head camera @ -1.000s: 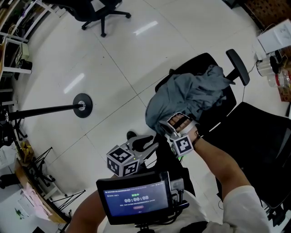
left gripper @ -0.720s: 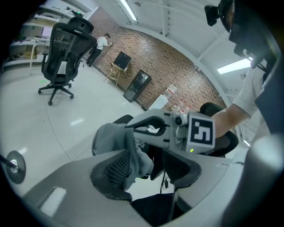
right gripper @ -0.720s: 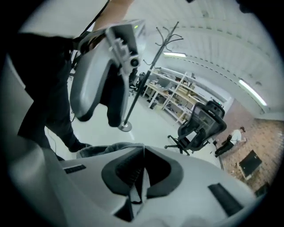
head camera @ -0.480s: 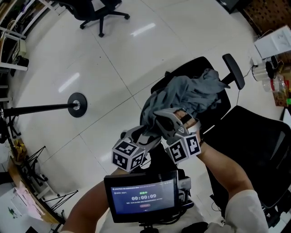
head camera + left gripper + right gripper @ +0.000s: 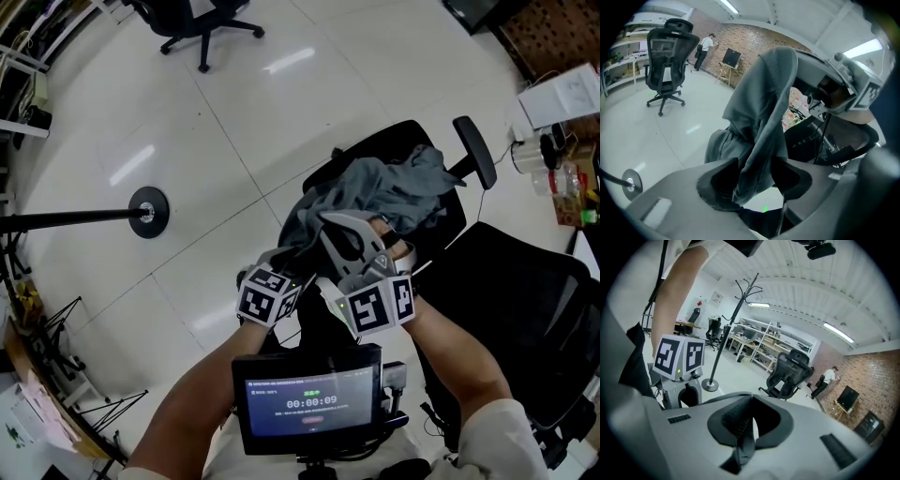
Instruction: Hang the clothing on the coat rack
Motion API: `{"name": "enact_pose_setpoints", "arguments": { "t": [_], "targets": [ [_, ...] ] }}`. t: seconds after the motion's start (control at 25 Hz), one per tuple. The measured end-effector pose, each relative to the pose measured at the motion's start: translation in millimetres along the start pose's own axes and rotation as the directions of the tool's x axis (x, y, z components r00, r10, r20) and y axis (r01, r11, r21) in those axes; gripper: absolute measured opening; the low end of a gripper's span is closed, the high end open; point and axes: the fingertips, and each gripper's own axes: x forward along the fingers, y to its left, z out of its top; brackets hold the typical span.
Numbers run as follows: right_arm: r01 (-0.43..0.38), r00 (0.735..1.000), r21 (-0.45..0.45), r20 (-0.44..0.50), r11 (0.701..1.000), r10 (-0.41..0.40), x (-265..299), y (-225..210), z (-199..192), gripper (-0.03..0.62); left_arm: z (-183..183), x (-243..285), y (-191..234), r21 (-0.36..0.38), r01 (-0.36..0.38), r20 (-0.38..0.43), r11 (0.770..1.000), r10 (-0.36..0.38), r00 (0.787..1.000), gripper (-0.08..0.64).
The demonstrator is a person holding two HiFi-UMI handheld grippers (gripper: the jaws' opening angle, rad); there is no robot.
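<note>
Clothing (image 5: 398,183) here is a grey garment, mostly bunched up on the seat of a black office chair (image 5: 375,141), sitting around 1 o'clock from the middle of the head view. One fold of it is pulled up off the heap by the right gripper (image 5: 749,425). Its jaws are pinched tight together with a thin strip of the fabric caught between them. The left gripper (image 5: 757,180) is right beside it, at roughly 8 o'clock from it in the head view. Its jaws have just been closing a bit but stand wide, and the lifted strip of cloth hangs down between them with gaps on both sides, so no real grip there. The coat rack (image 5: 148,210) stands well apart on the white floor (image 5: 281,84), its round base at about 9 o'clock from the chair.
</note>
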Motion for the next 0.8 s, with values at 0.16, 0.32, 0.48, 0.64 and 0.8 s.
{"name": "enact_pose_setpoints", "arguments": {
  "t": [0.16, 0.32, 0.48, 0.64, 0.8],
  "targets": [
    [0.090, 0.996, 0.046, -0.024, 0.995, -0.089, -9, -22, -2, 0.006, -4, 5, 4, 0.133, 0.035, -0.035, 0.990, -0.031, 0.999, 0.230],
    [0.179, 0.984, 0.083, -0.037, 0.980, -0.176, -27, -43, -1, 0.006, -17, 15, 1, 0.276, 0.092, -0.116, 0.957, -0.062, 0.991, 0.268],
    [0.275, 0.961, 0.115, -0.038, 0.954, -0.273, -53, -69, 5, 0.006, -34, 21, 1, 0.386, 0.139, -0.196, 0.912, -0.066, 0.978, 0.268],
    [0.336, 0.942, 0.138, -0.047, 0.932, -0.333, -77, -84, 7, 0.006, -36, 26, 2, 0.465, 0.156, -0.235, 0.871, -0.049, 0.971, 0.246],
    [0.380, 0.925, 0.149, -0.056, 0.913, -0.376, -99, -94, 7, 0.006, -14, 23, 2, 0.509, 0.124, -0.173, 0.852, -0.039, 0.984, 0.014]
  ]
}}
